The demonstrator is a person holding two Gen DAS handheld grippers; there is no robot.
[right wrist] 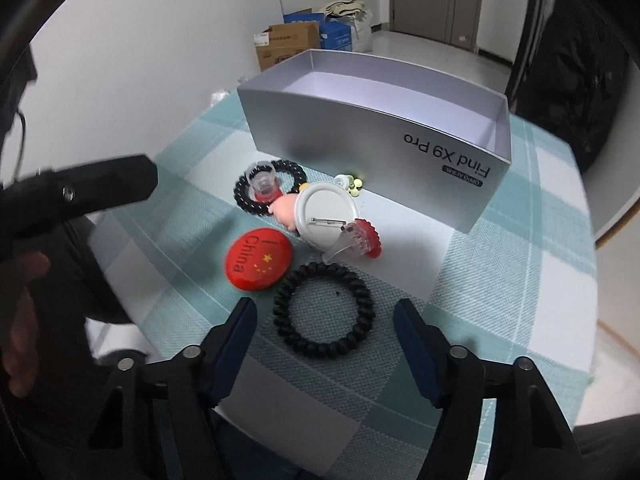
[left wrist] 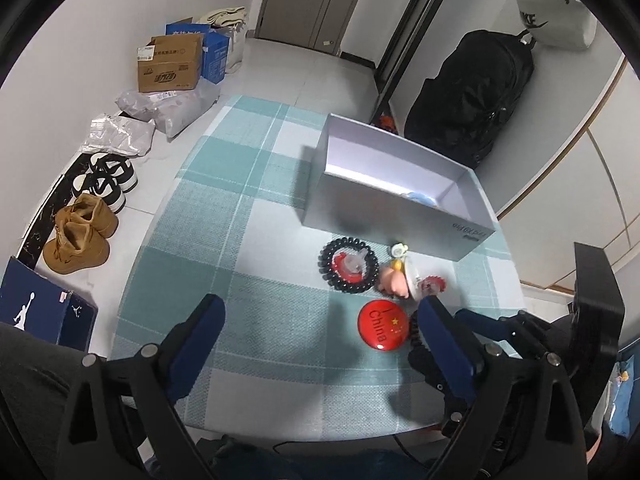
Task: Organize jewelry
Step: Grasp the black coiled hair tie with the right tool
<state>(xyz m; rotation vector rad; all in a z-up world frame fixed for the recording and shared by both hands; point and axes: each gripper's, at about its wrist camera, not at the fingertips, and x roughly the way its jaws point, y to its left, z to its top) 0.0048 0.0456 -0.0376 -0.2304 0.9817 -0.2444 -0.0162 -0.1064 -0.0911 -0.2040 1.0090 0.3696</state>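
Note:
An open silver box (right wrist: 400,152) (left wrist: 384,216) stands on the checked tablecloth. In front of it lie a black coil hair tie (right wrist: 323,312), a red round "China" badge (right wrist: 256,264) (left wrist: 383,328), a white badge lying back-up (right wrist: 326,216), a pink figure (left wrist: 394,282), red-and-clear clips (right wrist: 362,236), and a second black coil tie (left wrist: 348,266) (right wrist: 268,188) with a clip in it. My right gripper (right wrist: 325,318) is open, its fingers on either side of the near coil tie. My left gripper (left wrist: 320,312) is open and empty, left of the badge.
Something blue (left wrist: 420,198) lies inside the box. Beyond the table's left edge are shoes (left wrist: 80,236), cardboard boxes (left wrist: 170,64) and plastic bags on the floor. A black backpack (left wrist: 476,92) stands behind the box.

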